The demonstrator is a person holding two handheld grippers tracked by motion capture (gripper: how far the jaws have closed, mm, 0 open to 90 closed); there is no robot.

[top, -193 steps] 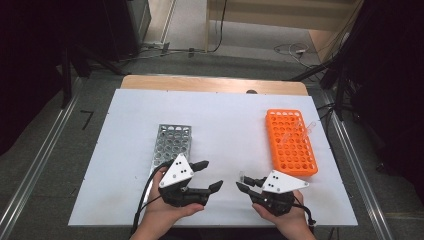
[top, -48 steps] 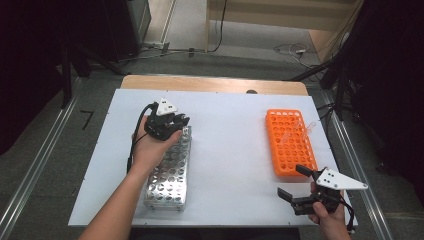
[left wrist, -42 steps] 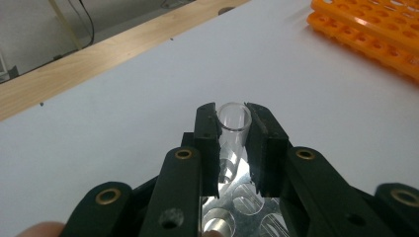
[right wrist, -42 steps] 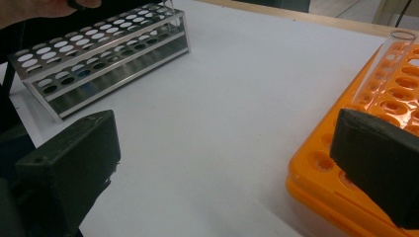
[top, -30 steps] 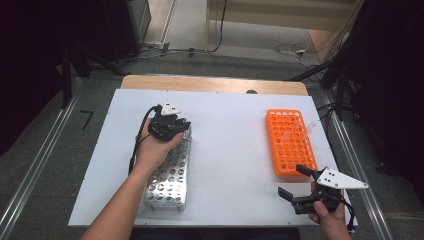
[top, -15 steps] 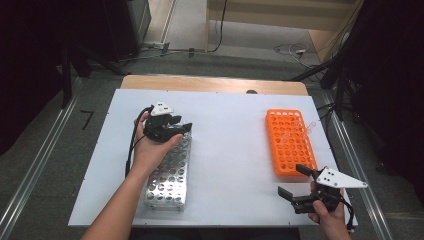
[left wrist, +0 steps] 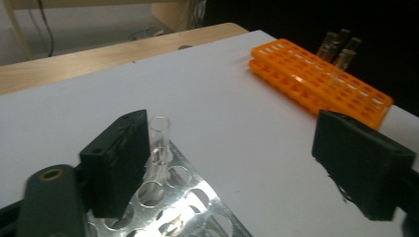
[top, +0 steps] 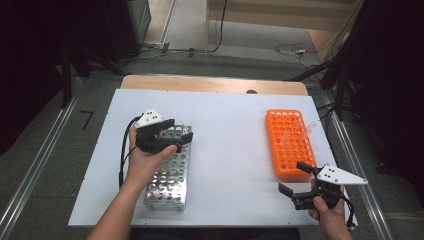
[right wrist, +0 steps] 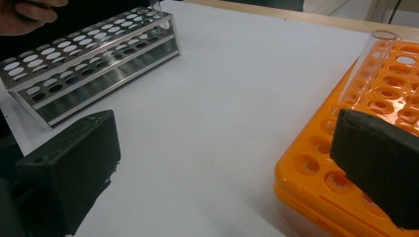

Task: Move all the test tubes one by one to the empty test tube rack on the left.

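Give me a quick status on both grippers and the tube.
Left gripper open over metal rack. Glass tube standing in its corner hole. Right gripper open, idle beside orange rack. Nothing in between.

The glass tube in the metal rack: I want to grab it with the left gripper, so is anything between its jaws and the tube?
Nothing visible. The left gripper is open, and the glass tube stands in a corner hole of the metal rack, just beside one jaw.

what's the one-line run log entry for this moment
left gripper: open, over far end of metal rack | glass tube: standing in rack corner hole | right gripper: open, near orange rack
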